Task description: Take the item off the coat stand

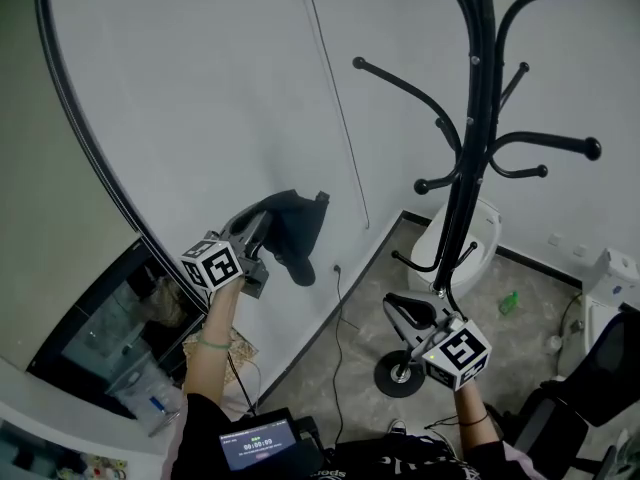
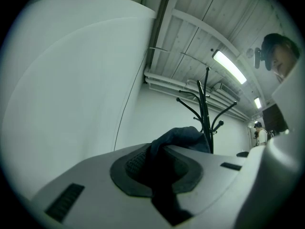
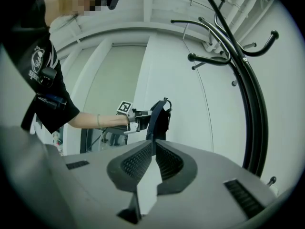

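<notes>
A dark fabric item (image 1: 292, 230), shaped like a cap, hangs in the air in front of the white wall, off the black coat stand (image 1: 470, 168). My left gripper (image 1: 268, 226) is shut on it, left of the stand. In the left gripper view the dark cloth (image 2: 181, 137) bunches out from between the jaws of the left gripper (image 2: 159, 151), with the stand (image 2: 206, 113) beyond. My right gripper (image 1: 400, 308) hovers low beside the stand's pole, above its round base (image 1: 400, 376). In the right gripper view the right gripper (image 3: 153, 144) has its pads together on nothing, facing the held item (image 3: 159, 118).
The stand's curved hooks (image 1: 400, 80) reach left and right at head height. A white tub (image 1: 482, 230) stands behind the pole, a green bottle (image 1: 510, 301) lies on the floor, and a black chair (image 1: 600, 378) sits at the right. A dark glass panel (image 1: 110, 328) is at the lower left.
</notes>
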`<state>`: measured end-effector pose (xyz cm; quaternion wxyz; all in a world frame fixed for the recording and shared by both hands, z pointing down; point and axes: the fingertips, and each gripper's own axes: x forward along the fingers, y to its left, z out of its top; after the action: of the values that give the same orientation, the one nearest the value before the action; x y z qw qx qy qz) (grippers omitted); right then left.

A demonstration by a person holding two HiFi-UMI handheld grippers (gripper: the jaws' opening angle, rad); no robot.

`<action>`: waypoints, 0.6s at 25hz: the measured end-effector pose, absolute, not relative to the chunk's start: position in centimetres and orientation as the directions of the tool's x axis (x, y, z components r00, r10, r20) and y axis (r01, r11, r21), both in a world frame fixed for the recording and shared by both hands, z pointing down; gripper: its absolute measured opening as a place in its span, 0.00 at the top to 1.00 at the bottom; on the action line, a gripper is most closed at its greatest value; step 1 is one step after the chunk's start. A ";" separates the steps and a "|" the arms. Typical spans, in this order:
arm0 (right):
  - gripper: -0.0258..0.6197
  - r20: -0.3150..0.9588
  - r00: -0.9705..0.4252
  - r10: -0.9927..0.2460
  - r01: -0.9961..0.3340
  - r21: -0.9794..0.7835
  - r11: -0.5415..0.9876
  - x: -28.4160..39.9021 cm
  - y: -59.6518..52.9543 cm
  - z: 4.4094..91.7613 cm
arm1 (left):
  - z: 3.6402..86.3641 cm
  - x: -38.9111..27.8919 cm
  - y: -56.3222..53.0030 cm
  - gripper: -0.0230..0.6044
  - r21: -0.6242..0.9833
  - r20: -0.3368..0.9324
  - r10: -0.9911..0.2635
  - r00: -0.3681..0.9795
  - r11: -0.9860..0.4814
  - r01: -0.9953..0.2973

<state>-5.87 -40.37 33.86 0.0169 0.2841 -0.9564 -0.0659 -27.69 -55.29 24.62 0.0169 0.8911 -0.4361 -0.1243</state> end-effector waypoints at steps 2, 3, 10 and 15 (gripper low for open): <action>0.91 -0.004 -0.839 -0.544 -0.539 0.131 0.832 -6.6 -39.7 34.0 | 26.2 -27.6 -53.7 0.90 0.122 -0.181 -0.778 0.601 -0.624 -0.772; 0.91 -0.004 -0.840 -0.542 -0.538 0.130 0.833 -7.0 -39.3 34.1 | 27.0 -27.5 -52.8 0.90 0.110 -0.168 -0.777 0.606 -0.626 -0.772; 0.91 0.002 -0.841 -0.542 -0.537 0.121 0.835 -9.5 -35.8 34.6 | 31.8 -27.1 -45.9 0.90 0.033 -0.078 -0.779 0.623 -0.626 -0.779; 0.91 0.021 -0.835 -0.549 -0.545 0.105 0.832 -10.8 -32.9 35.5 | 35.6 -28.7 -40.8 0.90 0.100 -0.078 -0.797 0.599 -0.604 -0.791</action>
<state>-10.76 -32.87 35.51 0.0252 0.2858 -0.9568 -0.0473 -28.67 -40.76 35.64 0.0273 0.8937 -0.4441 -0.0574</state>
